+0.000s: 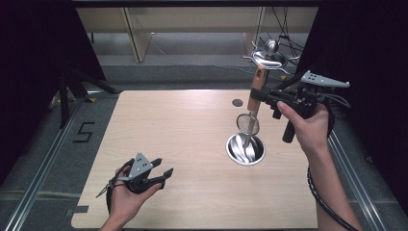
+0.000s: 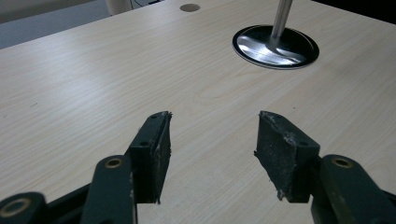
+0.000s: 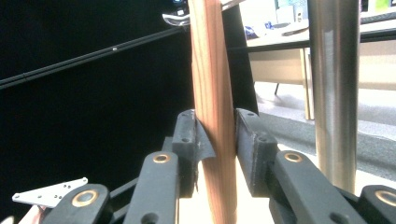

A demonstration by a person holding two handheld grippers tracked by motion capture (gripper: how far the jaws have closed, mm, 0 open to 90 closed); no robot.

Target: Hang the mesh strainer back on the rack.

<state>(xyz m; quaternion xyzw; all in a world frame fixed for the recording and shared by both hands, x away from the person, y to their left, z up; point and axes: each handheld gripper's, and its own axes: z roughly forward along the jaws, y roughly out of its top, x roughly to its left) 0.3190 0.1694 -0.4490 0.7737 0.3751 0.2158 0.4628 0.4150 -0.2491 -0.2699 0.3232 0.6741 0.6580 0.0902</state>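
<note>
Left tongs (image 1: 164,166): nearest item, in my left hand low over the near-left part of the table (image 1: 168,125). Jaws wide, nothing between them; the left gripper view (image 2: 212,135) shows bare wood past the pads. Idle.

Base (image 1: 245,150): round steel dish, right of centre on the table, well apart from the left tongs. It carries the rack's pole (image 3: 334,93).

Strainer (image 1: 248,124): the piece in hand. It hangs upright, mesh head down just above the base, wooden handle (image 3: 212,84) rising beside the pole.

Right tongs (image 1: 254,95): held level at the right, jaws narrow and clamped across the wooden handle. In the right gripper view (image 3: 215,135) a pad lies against each side of it.

Hooks (image 1: 269,57): farthest item, a ring of prongs at the top of the rack. The handle's top end is right by them; I cannot tell whether it is caught on one.

Step, as I judge it: hanging the strainer on the rack. The next move calls for a small, steady shift of the handle's top onto a prong, keeping the strainer upright, then a slow opening of the jaws once it bears its own weight.
</note>
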